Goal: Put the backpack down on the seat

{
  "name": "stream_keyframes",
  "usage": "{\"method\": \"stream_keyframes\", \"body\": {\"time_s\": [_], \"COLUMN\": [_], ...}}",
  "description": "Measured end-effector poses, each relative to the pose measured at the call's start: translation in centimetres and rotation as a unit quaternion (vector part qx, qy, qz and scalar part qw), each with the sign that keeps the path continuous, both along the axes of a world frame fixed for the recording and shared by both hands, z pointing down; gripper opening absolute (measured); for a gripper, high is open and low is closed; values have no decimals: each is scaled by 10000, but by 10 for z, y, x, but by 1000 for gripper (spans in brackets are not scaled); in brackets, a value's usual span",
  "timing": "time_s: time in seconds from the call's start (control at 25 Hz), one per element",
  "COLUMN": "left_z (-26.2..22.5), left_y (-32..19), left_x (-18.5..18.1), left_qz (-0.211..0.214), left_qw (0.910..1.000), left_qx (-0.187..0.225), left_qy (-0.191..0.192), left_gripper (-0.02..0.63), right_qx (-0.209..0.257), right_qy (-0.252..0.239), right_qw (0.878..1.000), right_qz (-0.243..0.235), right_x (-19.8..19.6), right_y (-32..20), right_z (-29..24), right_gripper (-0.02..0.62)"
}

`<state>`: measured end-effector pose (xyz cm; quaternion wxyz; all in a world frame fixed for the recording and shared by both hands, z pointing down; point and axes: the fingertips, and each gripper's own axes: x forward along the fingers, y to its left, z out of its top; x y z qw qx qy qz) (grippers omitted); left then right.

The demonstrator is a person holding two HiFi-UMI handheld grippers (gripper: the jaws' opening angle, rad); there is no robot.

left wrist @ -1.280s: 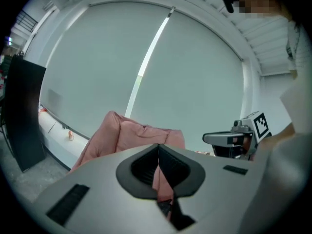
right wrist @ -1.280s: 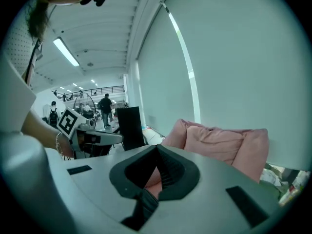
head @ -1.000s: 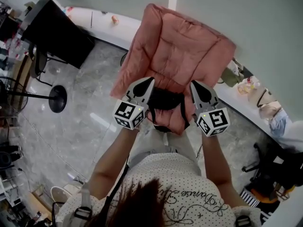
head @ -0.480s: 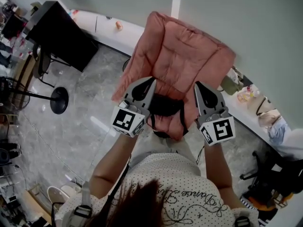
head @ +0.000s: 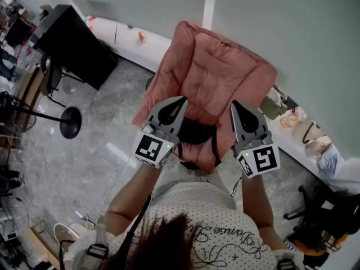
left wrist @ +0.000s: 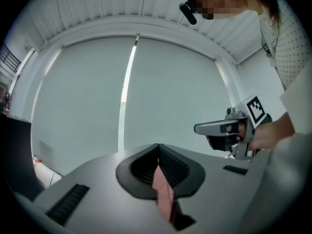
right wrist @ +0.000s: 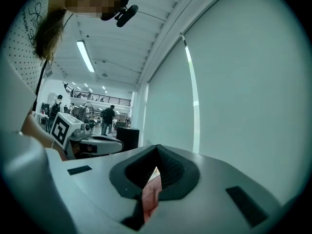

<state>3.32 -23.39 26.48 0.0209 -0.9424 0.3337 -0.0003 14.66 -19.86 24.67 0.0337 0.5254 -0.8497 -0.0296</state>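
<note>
A pink padded backpack [head: 209, 75] with black straps [head: 197, 133] hangs in the air in front of the person, held up by both grippers. My left gripper [head: 179, 102] is shut on its lower left edge, and pink fabric [left wrist: 164, 193] shows pinched between the jaws in the left gripper view. My right gripper [head: 235, 106] is shut on the lower right edge, with pink fabric [right wrist: 152, 191] clamped there too. Each gripper sees the other: the right gripper [left wrist: 220, 128] and the left gripper [right wrist: 105, 143]. No seat can be made out under the backpack.
A pale wall [head: 292, 27] stands right behind the backpack, with a low white ledge [head: 126, 38] along its foot. A black desk [head: 73, 38] and a round-based stand [head: 70, 122] are at the left on the grey floor. Bags and clutter [head: 315, 145] lie at the right.
Both grippers and the backpack have shifted slightly lower and to the right in the head view. Both grips are unchanged.
</note>
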Motion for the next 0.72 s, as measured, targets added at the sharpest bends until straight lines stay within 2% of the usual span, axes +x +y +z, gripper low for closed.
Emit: {"method": "stream_keyframes", "body": {"time_s": [0.28,0.48,0.72], "left_z": [3,-6,-8], "left_y": [3,6,6], "left_x": [5,4,7], "left_qz": [10,38,-47], "left_qw": [10000,10000,10000], "left_qx": [-9,48,-26], "left_qy": [31,36,27], "left_gripper": [5,5,5], "right_qx": [-15,-34,-71], "right_qy": [37,259,108], "right_qw": [9999,9995,9992], "right_qz": [153,193,391], "right_x": [11,8,19], "right_y": [2,5,10], "right_z": [4,7,7], "right_gripper": [10,10,11]}}
